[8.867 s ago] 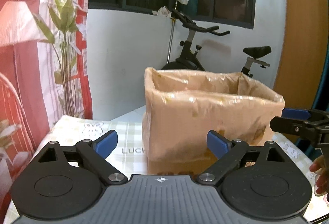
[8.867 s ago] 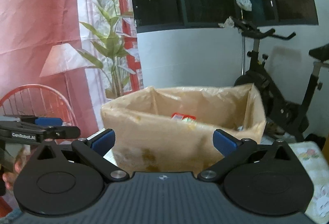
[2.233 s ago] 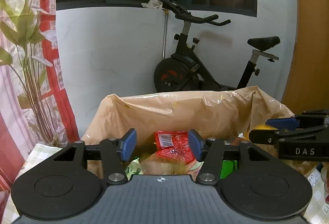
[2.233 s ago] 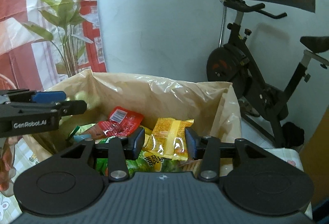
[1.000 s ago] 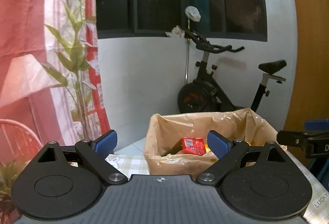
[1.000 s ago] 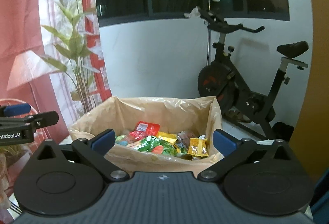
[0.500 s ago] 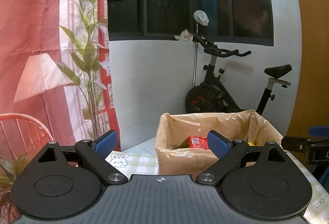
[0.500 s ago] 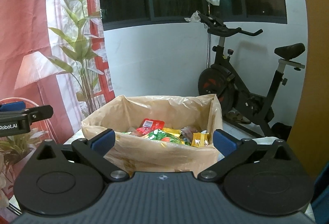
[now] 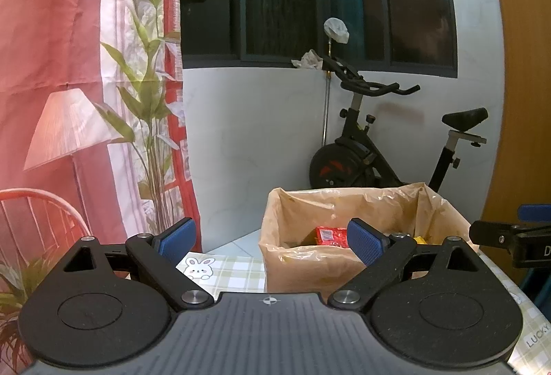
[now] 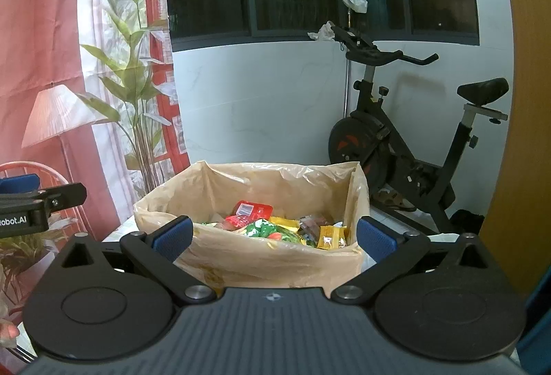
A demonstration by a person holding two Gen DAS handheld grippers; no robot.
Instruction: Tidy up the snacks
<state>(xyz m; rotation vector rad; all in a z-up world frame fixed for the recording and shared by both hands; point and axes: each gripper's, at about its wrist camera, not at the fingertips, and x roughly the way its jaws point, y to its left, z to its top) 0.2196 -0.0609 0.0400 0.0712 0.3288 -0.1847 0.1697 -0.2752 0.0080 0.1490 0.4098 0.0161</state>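
Behind everything stood the exercise bike point(image 10: 396, 147), against the white wall beyond the box. In front of it, the bench point(image 9: 234, 275) with its checked cloth carried the plastic-lined cardboard box point(image 10: 261, 258), your landmark here.

You held both tools back from the box, on its near side and above rim height. Your left tool point(image 9: 272, 239) had its blue pads spread wide and gripped nothing; the box sat toward its right pad, with the bunny print on the cloth to the box's left. Your right tool point(image 10: 272, 235) was likewise spread wide and empty, its two pads framing the box's front wall from either side without touching it.

Inside the box lay the snacks, heaped together. The red snack packet point(image 10: 249, 211) rested toward the back of the pile, tilted, with a white label facing up. Just in front of it sat the green snack packet point(image 10: 263, 230). The yellow snack packet point(image 10: 332, 235) leaned near the box's right wall. From the left wrist view you could see only the red packet point(image 9: 330, 235) clearly over the box rim.
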